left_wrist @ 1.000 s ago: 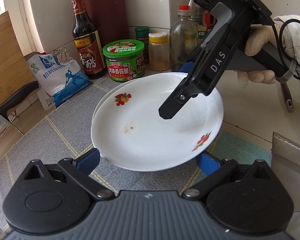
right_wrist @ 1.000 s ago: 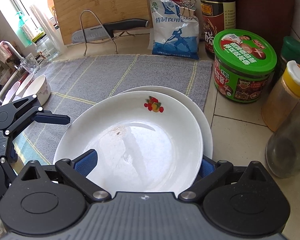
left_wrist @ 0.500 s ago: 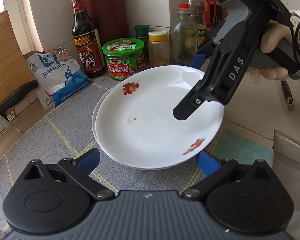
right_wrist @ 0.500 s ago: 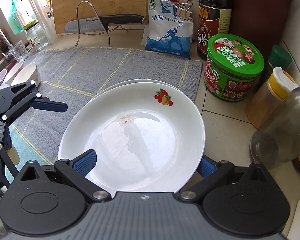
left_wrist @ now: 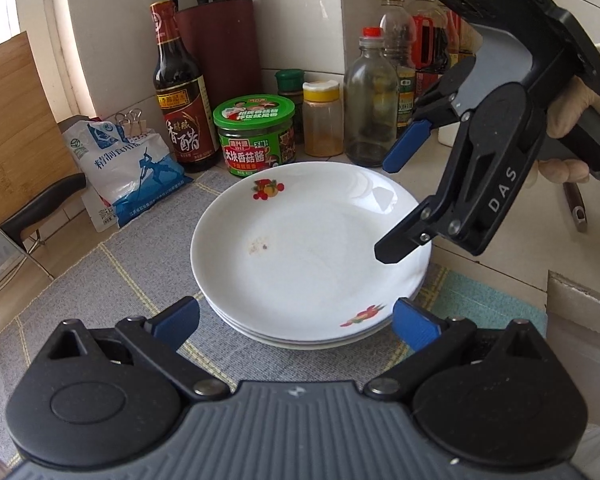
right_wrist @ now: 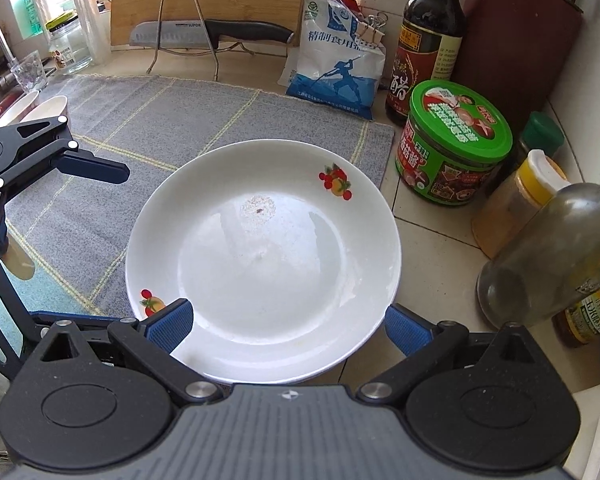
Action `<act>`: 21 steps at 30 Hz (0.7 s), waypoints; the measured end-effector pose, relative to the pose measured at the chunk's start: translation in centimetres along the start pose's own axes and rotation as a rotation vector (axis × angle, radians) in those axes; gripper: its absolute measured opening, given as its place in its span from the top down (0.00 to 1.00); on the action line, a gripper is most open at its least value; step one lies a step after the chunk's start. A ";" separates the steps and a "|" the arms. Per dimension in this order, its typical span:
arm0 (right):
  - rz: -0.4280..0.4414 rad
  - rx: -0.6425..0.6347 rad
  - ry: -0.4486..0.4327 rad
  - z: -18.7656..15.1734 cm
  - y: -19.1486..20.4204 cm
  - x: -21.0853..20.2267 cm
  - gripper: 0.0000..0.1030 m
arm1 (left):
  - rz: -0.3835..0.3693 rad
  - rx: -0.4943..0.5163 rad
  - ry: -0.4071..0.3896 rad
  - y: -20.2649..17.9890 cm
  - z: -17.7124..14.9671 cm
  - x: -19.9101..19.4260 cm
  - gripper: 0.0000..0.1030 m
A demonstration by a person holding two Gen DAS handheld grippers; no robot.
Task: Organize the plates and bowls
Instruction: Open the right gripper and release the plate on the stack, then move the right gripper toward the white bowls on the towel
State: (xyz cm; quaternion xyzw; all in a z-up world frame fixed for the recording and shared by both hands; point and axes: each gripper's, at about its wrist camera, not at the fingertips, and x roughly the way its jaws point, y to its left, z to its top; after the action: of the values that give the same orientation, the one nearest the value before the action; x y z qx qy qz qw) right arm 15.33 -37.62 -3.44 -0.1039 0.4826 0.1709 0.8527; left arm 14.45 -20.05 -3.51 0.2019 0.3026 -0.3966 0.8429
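Observation:
A stack of white plates [left_wrist: 300, 248] with fruit prints rests on the grey mat [left_wrist: 112, 280]; the top plate [right_wrist: 260, 256] sits squarely on the ones beneath. My left gripper [left_wrist: 296, 324] is open, its blue pads on either side of the stack's near rim. My right gripper [right_wrist: 290, 326] is open too, and the plate's near rim lies between its pads. Seen from the left wrist, the right gripper [left_wrist: 400, 200] hovers over the stack's right rim, held by a hand. White bowls [right_wrist: 48, 106] lie at the mat's far left.
Close behind the stack stand a green-lidded jar [left_wrist: 256, 136], a vinegar bottle [left_wrist: 180, 112], a yellow-capped spice jar [left_wrist: 322, 120] and glass bottles [left_wrist: 370, 100]. A salt bag [right_wrist: 336, 68], a knife on a wire rack [right_wrist: 204, 34] and a cutting board line the back.
The top plate, earlier offset over the one below, has slid toward the jars and now lines up with the stack. The right gripper has risen and drawn back to the right.

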 end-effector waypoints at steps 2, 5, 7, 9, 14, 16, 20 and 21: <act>-0.025 -0.005 -0.030 0.1 0.5 -0.4 0.00 | 0.001 -0.016 -0.008 0.2 0.0 -0.4 0.01; -0.045 0.012 -0.074 0.1 1.0 -0.8 0.00 | 0.012 -0.054 -0.010 0.7 -0.1 -0.8 0.01; -0.055 0.019 -0.097 0.1 1.3 -1.0 0.00 | 0.024 -0.080 -0.009 1.1 -0.3 -1.0 0.01; -0.065 0.008 -0.115 0.1 1.8 -1.1 0.00 | 0.034 -0.104 -0.004 1.5 -0.5 -1.2 0.01; -0.075 0.005 -0.170 0.2 3.3 -1.2 0.00 | 0.118 -0.176 -0.021 2.5 -1.0 -2.6 0.01; -0.078 0.010 -0.185 0.3 4.0 -1.1 0.00 | 0.146 -0.204 -0.039 2.9 -1.3 -3.7 0.01; -0.097 -0.005 -0.225 0.7 6.5 -1.0 0.00 | 0.223 -0.242 -0.068 4.1 -2.3 -5.8 0.01; -0.111 -0.015 -0.235 0.8 7.4 -1.0 0.00 | 0.238 -0.247 -0.071 4.3 -2.6 -6.2 0.01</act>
State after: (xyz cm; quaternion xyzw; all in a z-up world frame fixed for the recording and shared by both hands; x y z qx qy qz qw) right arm 12.59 -30.76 -2.29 -0.1162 0.3718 0.1379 0.9106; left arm 13.84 -12.54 -0.81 0.1170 0.2931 -0.2608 0.9123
